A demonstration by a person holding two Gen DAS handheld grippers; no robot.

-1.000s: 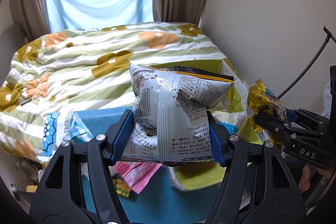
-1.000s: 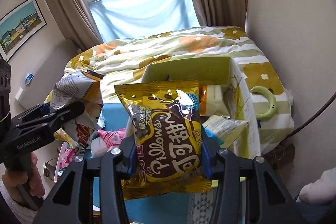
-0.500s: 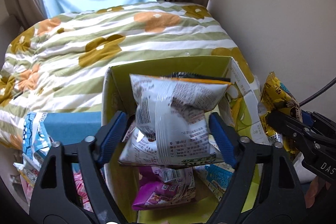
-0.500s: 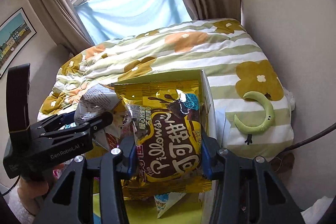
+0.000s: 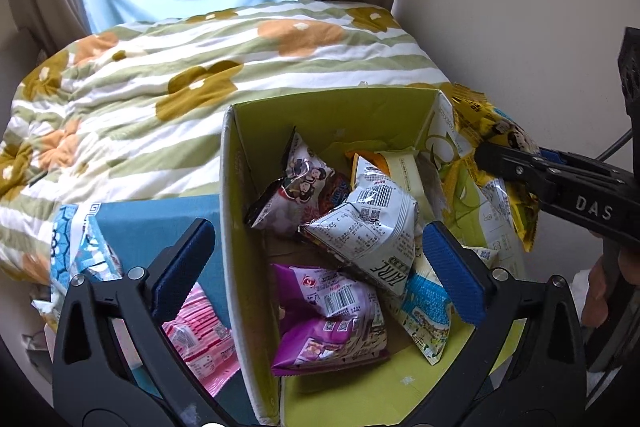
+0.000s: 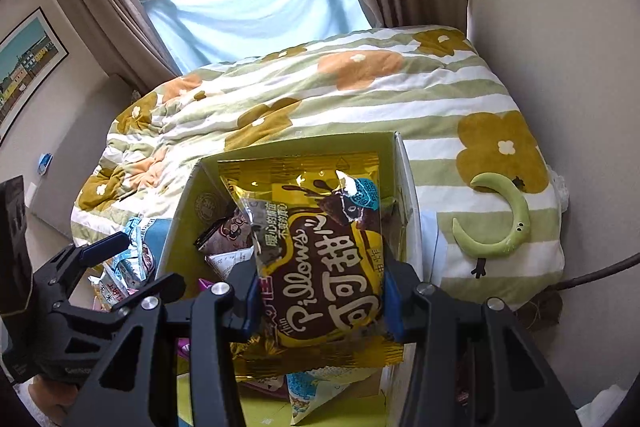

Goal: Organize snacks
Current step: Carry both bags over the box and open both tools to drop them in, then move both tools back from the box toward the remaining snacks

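On the left, a pink snack packet (image 5: 202, 343) lies on the blue surface (image 5: 160, 223) outside the box, just beneath the near-left finger. The left gripper (image 5: 320, 267) hangs over the green-lined cardboard box (image 5: 230, 211), and its jaws have just been opening; the blue fingers (image 5: 182, 265) now stand wide apart, one outside the box's left wall and one over its inside, pressing on nothing. Between and below them the white snack bag (image 5: 366, 227) lies loose in the box, tilted, resting on a purple bag (image 5: 332, 319) and touching neither pad. A dark bag with cartoon faces (image 5: 296, 193) leans at the far side of the box. Further right, the right gripper (image 6: 318, 303) is clamped on the yellow cocoa pillow bag (image 6: 320, 247), the pads squeezing its lower half so it stands upright above the box's right side. To the far right a green crescent toy (image 6: 502, 219) rests on the flowered bedspread (image 6: 360, 95).
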